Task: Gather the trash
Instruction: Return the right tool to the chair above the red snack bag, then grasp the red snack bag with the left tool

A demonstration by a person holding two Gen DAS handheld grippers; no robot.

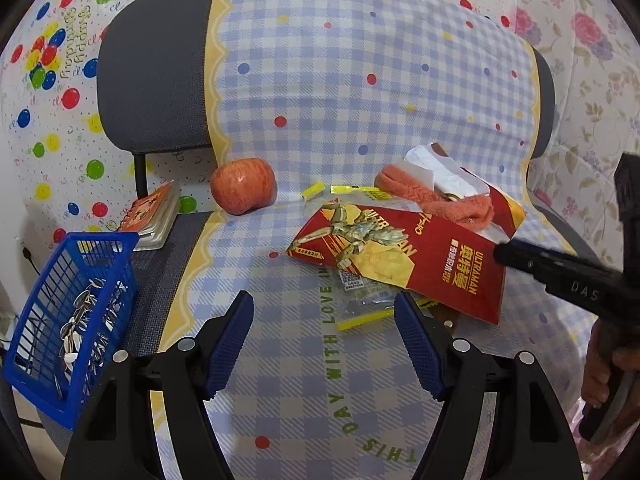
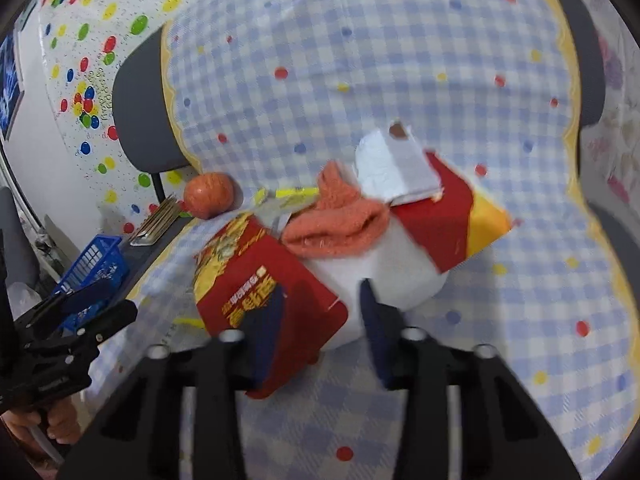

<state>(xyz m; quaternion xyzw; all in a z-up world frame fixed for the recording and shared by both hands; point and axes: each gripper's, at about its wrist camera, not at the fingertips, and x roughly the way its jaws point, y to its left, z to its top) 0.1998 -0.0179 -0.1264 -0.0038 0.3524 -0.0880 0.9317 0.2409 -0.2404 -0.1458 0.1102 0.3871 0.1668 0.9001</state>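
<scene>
A red and gold snack bag [image 1: 416, 264] lies on the checked cloth of a chair seat. It also shows in the right wrist view [image 2: 276, 292]. My right gripper [image 2: 320, 312] is open with its jaws astride the bag's near edge, the left pad over the red foil. In the left wrist view the right gripper [image 1: 520, 256] reaches the bag from the right. My left gripper [image 1: 324, 320] is open and empty, just short of a clear wrapper with yellow strips [image 1: 364, 304]. More yellow wrappers [image 1: 344, 191] lie behind the bag. A blue basket [image 1: 72, 320] holds seed shells at the left.
An apple [image 1: 243, 185] stands at the back of the seat. An orange cloth [image 1: 432, 196] and white paper [image 1: 444, 172] lie on the bag's far end. A notebook [image 1: 154, 214] lies left of the apple. The chair back [image 1: 152, 80] rises behind.
</scene>
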